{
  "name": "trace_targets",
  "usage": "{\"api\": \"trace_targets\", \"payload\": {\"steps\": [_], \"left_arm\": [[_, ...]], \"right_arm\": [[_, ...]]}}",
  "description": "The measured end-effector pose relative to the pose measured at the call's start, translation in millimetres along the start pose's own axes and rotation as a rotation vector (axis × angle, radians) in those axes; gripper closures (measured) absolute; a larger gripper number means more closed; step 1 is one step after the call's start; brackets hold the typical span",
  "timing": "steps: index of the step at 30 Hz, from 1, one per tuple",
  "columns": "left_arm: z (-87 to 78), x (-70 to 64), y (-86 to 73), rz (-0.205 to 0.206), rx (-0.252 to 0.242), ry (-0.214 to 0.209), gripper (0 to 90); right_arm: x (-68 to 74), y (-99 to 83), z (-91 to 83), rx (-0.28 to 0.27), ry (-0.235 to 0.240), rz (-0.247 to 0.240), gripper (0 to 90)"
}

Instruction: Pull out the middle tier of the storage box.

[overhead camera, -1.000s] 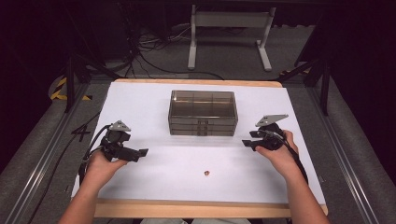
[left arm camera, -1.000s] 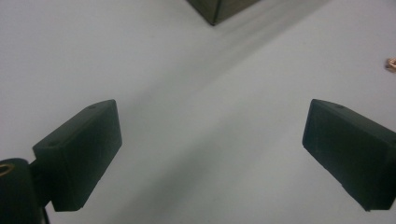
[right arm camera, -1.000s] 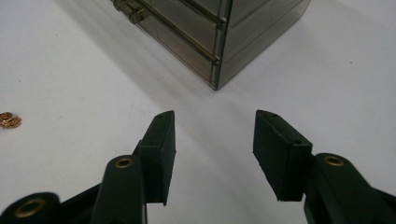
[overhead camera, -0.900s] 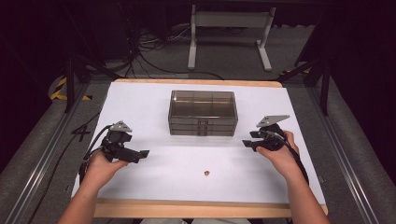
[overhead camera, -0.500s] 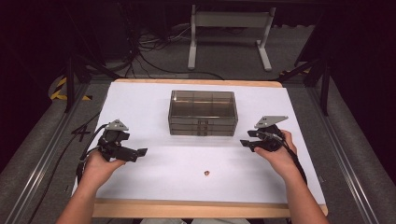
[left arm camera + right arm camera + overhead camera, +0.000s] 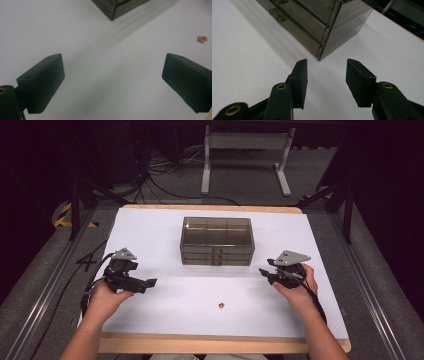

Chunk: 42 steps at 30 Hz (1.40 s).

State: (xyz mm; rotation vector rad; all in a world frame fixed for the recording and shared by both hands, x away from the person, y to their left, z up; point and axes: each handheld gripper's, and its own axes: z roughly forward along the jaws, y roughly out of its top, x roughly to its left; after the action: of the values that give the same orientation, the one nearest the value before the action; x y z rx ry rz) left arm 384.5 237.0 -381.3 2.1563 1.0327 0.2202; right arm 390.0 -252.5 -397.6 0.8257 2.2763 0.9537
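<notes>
Left claw [image 6: 150,282] drifted outward; its view shows ring [image 6: 202,39] closer, coppery.

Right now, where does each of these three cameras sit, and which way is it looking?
High view: above the person's side, looking forward and down on the table; forearms, left tongs and right tongs show.
Left gripper view: rides the left tongs, looking across the table; wide-open jaws show.
Right gripper view: rides the right tongs, facing the drawer box; open jaws show.
Shared: left and high views both show the small copper piece; all show the box.
</notes>
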Motion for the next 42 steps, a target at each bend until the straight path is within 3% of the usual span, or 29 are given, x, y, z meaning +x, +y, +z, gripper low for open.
{"api": "trace_targets", "payload": {"steps": [7, 16, 20, 31, 42], "left_arm": [[0.3, 0.3, -0.1, 0.000, 0.001, 0.000, 5.0], [0.6, 0.1, -0.1, -0.003, 0.002, 0.004, 5.0], [2.3, -0.4, 0.1, 0.002, 0.010, 0.013, 5.1], [2.9, 1.0, 1.5, -0.005, 0.011, 0.012, 5.1], [7.4, 3.3, 10.0, -0.014, 0.010, 0.003, 5.3]], "right_arm": [[11.0, -2.0, 3.7, -0.076, -0.044, -0.033, 51.7], [23.0, -5.3, 13.3, -0.085, -0.108, -0.096, 51.0], [28.0, -5.5, 17.5, -0.064, -0.152, -0.130, 51.2], [39.5, -5.8, 23.8, -0.036, -0.209, -0.216, 51.2], [59.3, -4.3, 27.8, 0.020, -0.297, -0.367, 51.7]]}}
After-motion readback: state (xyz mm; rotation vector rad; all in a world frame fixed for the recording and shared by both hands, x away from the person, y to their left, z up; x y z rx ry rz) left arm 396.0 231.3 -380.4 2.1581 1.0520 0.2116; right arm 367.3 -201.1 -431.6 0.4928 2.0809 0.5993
